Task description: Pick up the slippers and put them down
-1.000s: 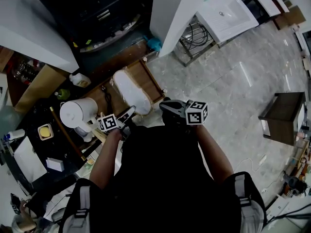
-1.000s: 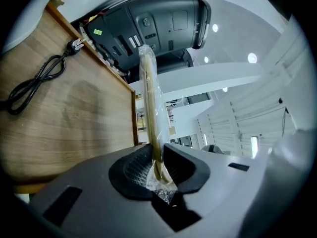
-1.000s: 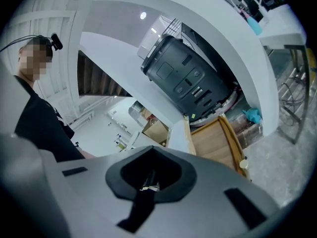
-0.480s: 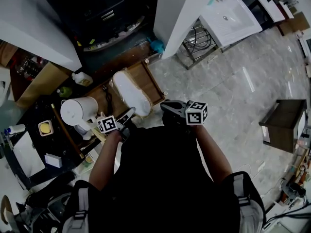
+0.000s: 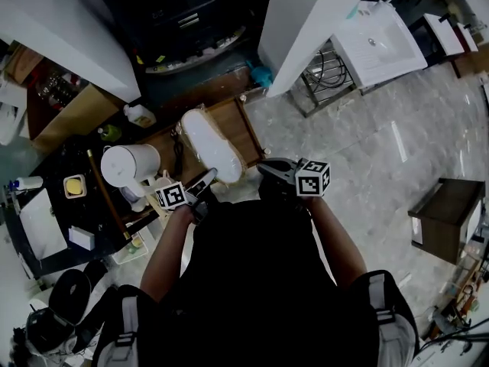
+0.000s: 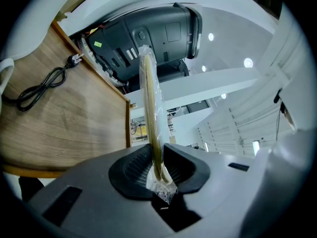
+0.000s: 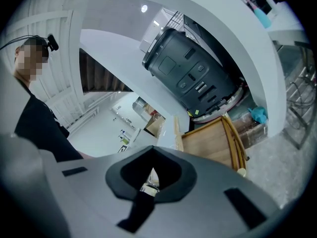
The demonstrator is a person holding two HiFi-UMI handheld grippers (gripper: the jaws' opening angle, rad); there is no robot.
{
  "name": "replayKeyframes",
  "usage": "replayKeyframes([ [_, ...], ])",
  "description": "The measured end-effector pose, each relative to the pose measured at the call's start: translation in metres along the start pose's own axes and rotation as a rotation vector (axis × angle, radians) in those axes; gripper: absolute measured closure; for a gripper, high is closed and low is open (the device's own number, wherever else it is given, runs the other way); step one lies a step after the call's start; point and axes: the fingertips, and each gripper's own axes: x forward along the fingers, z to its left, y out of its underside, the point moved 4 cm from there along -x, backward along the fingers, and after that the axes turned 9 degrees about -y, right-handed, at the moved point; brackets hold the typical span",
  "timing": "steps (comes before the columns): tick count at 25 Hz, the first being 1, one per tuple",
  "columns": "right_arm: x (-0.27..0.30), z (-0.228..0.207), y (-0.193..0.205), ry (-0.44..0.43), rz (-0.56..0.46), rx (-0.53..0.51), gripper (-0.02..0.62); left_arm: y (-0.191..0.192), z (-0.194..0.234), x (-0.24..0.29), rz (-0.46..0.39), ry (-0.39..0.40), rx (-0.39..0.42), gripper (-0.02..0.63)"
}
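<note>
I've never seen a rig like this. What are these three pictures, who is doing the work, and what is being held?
No robot here: a person holds a two-jaw gripper in each hand. The head view looks down from a camera on their head; the other two cameras ride on the grippers and look along their jaws. The left gripper is shut on the edge of a plastic-wrapped white slipper, by a wooden tray with a black cable on it. The right gripper pinches a pale sliver, too small to identify.
</note>
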Motion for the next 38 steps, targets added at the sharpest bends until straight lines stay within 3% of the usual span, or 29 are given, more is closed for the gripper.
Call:
replayKeyframes([
  [24,0.009,-0.018,-0.017,-0.087,0.142,-0.034,0.589,0.007,-0.027,-0.012,-0.134,0.015,0.005,0.526],
  [28,0.012,-0.021,-0.021,-0.103,0.156,-0.035,0.589,0.007,-0.036,-0.015,-0.158,0.017,-0.032,0.526],
  [35,0.021,-0.021,-0.026,-0.134,0.176,-0.033,0.589,0.005,-0.05,-0.019,-0.184,0.033,0.005,0.526],
  [38,0.024,-0.022,-0.029,-0.141,0.187,-0.033,0.589,0.005,-0.053,-0.022,-0.191,0.032,-0.024,0.526],
])
